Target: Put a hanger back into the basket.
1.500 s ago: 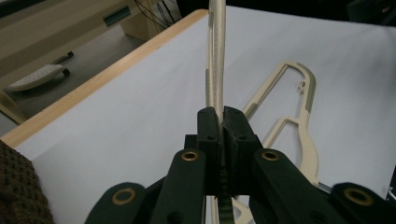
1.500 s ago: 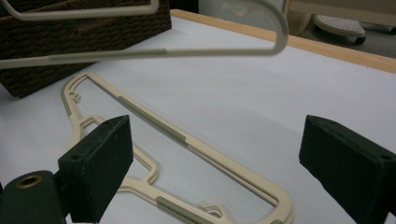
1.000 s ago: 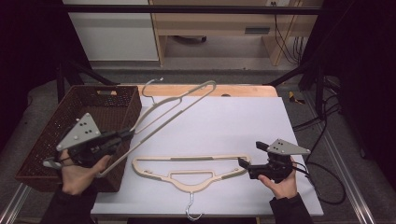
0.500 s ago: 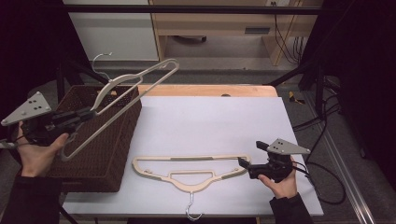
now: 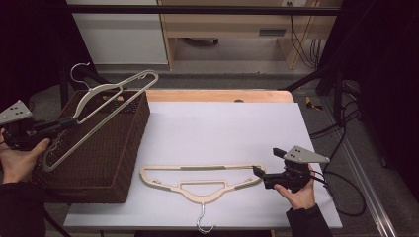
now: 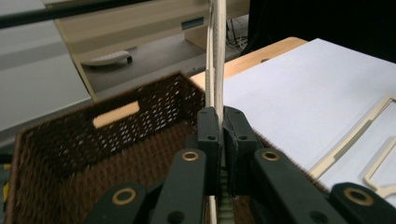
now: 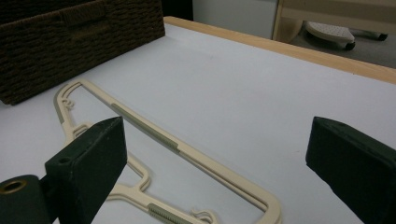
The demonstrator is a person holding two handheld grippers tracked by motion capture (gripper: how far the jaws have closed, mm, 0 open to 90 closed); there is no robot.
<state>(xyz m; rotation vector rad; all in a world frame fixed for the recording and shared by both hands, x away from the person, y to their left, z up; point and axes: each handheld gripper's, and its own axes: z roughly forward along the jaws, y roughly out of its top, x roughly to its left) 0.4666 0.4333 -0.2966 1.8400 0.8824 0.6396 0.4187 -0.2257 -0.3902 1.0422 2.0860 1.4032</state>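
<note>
Because it is a thin open frame, the grey hanger [image 5: 106, 106] looks light and stiff, a little springy along its bars, and smooth enough to pivot in a pinch; a grip low on one bar, as now, leaves the hook end free to swing. The left gripper [image 5: 47, 129] has its fingers [image 6: 208, 135] clamped on that bar, holding the hanger tilted over the basket [image 5: 106, 163] at the counter's [image 5: 222, 128] left edge. A cream hanger [image 5: 197, 180] lies flat near the front edge, best taken at its bar end. The right gripper [image 5: 262, 173] sits by that end, fingers spread and touching nothing, having just widened. Compared with a second ago, the grey hanger has left the counter's middle and now hangs over the basket; the cream one has not moved.
</note>
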